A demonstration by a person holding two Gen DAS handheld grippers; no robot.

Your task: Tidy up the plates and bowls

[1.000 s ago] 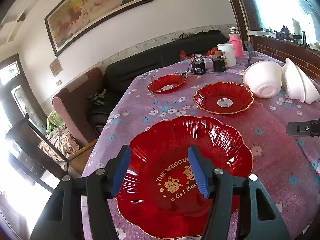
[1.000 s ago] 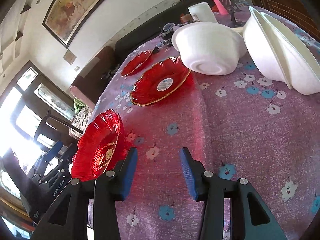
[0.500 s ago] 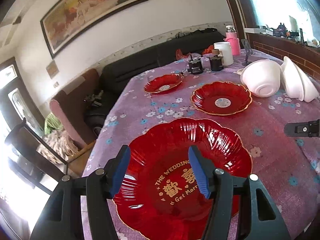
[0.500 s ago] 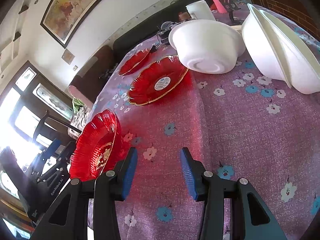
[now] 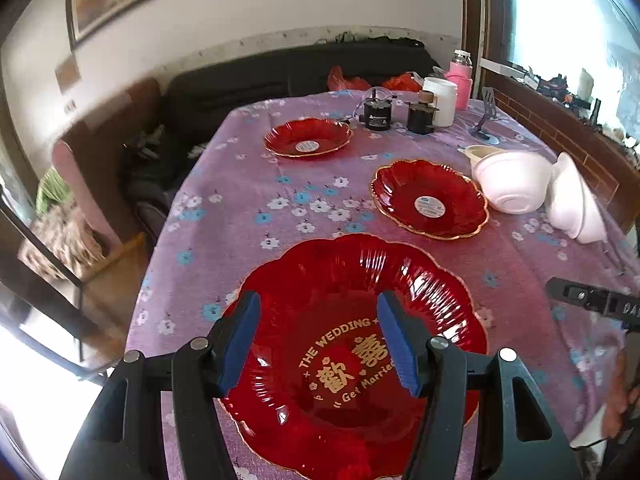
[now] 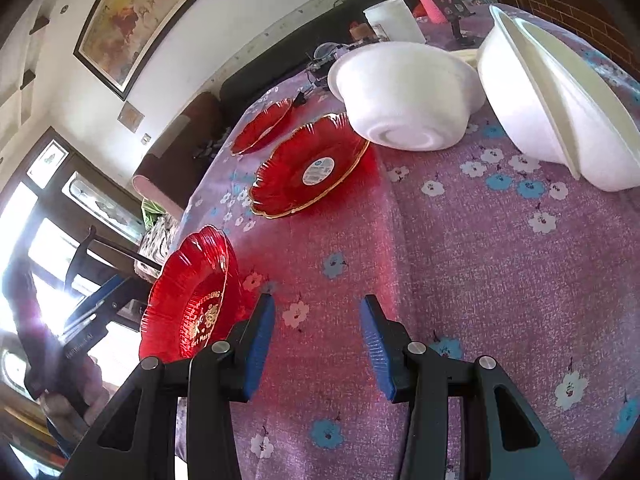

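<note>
A large red plate [image 5: 352, 344] with gold wedding lettering lies on the purple flowered tablecloth [image 5: 248, 216], right under my open, empty left gripper [image 5: 320, 344]. A medium red plate [image 5: 430, 200] lies beyond it and a small red plate [image 5: 308, 138] farther back. Two white bowls, one upside down [image 5: 512, 180] and one tipped on its side [image 5: 576, 204], sit at the right. My right gripper [image 6: 318, 344] is open and empty above bare cloth; the large plate [image 6: 192, 300] is to its left, the medium plate [image 6: 308, 168] and bowls [image 6: 404, 96] ahead.
At the table's far end stand a white jar [image 5: 440, 100], a pink bottle [image 5: 460, 80], two small black devices [image 5: 378, 114] and a phone stand [image 5: 486, 120]. A dark sofa [image 5: 280, 76] lies behind the table and an armchair [image 5: 92, 176] to the left. The table edge falls away at left.
The left gripper has risen and tilted down, so the table shows from higher up. The right gripper has shifted slightly forward. Both stay open; the plates and bowls have not moved.
</note>
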